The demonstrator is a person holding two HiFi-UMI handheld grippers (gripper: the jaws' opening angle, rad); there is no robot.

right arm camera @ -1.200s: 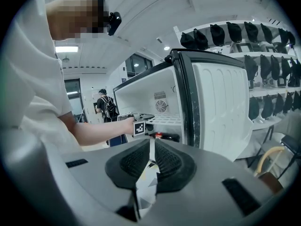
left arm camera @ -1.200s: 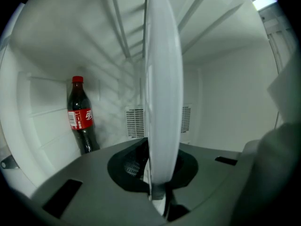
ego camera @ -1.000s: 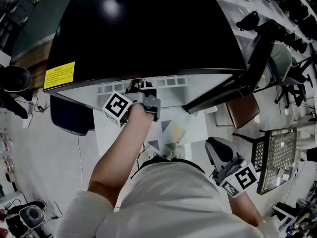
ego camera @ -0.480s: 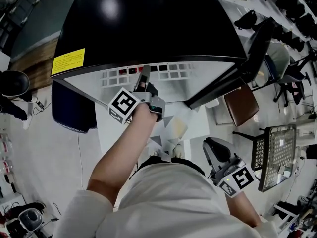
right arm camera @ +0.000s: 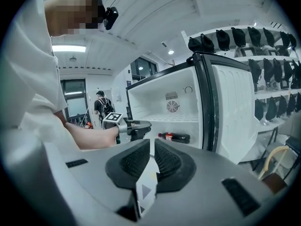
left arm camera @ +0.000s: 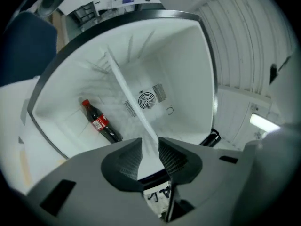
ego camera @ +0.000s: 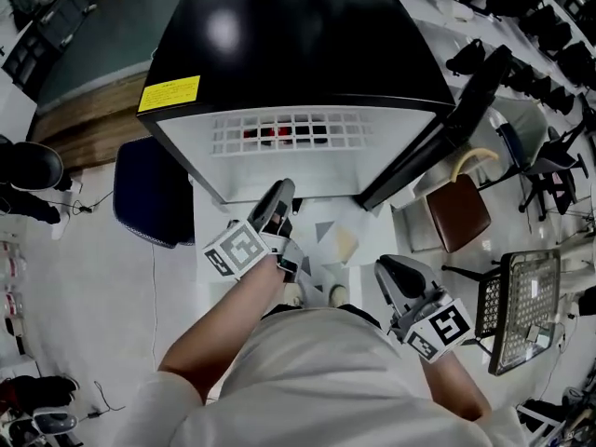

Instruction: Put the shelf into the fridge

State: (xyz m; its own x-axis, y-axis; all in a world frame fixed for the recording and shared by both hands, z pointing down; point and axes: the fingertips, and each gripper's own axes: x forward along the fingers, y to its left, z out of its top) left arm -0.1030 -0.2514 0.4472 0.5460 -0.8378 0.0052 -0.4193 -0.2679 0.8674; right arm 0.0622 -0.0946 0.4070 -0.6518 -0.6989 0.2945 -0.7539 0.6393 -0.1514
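The black fridge (ego camera: pixel 289 45) stands open, its door (ego camera: pixel 438 147) swung to the right. The white wire shelf (ego camera: pixel 279 133) lies level inside, above a cola bottle (left arm camera: pixel 99 121). The right gripper view shows that shelf (right arm camera: pixel 174 117) and bottle (right arm camera: pixel 175 137) too. My left gripper (ego camera: pixel 277 194) hangs just in front of the opening, clear of the shelf. Its jaws have just been opening and nothing is between them (left arm camera: pixel 150 142). In the left gripper view the shelf (left arm camera: pixel 127 91) runs as a slanted white line. My right gripper (ego camera: pixel 396 273) hangs low at my right side, jaws together and empty (right arm camera: pixel 154 147).
A brown chair (ego camera: pixel 456 212) stands behind the open door and a dark blue seat (ego camera: pixel 149 189) left of the fridge. A wire rack (ego camera: pixel 521 305) is at the far right. A white floor sheet with grey triangles (ego camera: pixel 331 240) lies before the fridge. A person (right arm camera: pixel 101 107) stands far behind.
My left gripper has let go of the shelf, opened and drawn back from the fridge toward me while rolling. The shelf stays inside. The right gripper barely shifted.
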